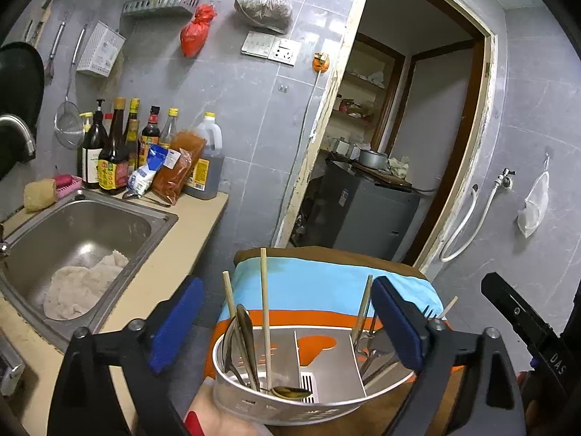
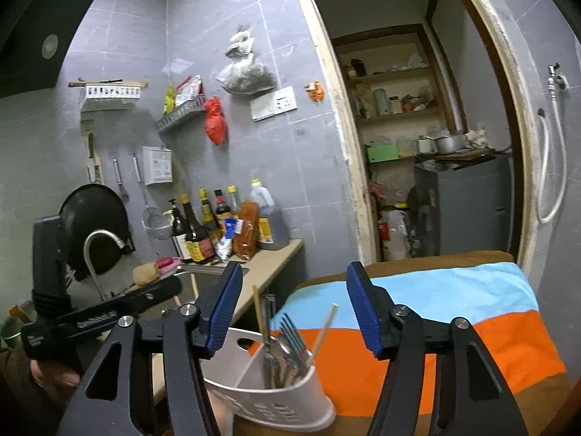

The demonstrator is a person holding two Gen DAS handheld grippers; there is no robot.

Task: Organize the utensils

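A white utensil caddy (image 1: 326, 405) with three compartments stands on a striped cloth (image 1: 326, 287). Its left compartment holds spoons (image 1: 244, 341) and chopsticks (image 1: 265, 312). The middle one looks empty. The right one holds forks and a chopstick (image 1: 365, 309). My left gripper (image 1: 287, 323) is open above the caddy, empty. In the right wrist view the caddy (image 2: 283, 399) sits below my open, empty right gripper (image 2: 294, 309), with forks (image 2: 292, 341) and a chopstick (image 2: 325, 330) standing in it.
A steel sink (image 1: 83, 239) with a cloth inside lies left, with sauce bottles (image 1: 116, 152) on the counter (image 1: 174, 254) behind it. An open doorway (image 1: 392, 138) leads to a storage room. A wok (image 2: 96, 225) and a faucet (image 2: 98, 243) stand by the sink.
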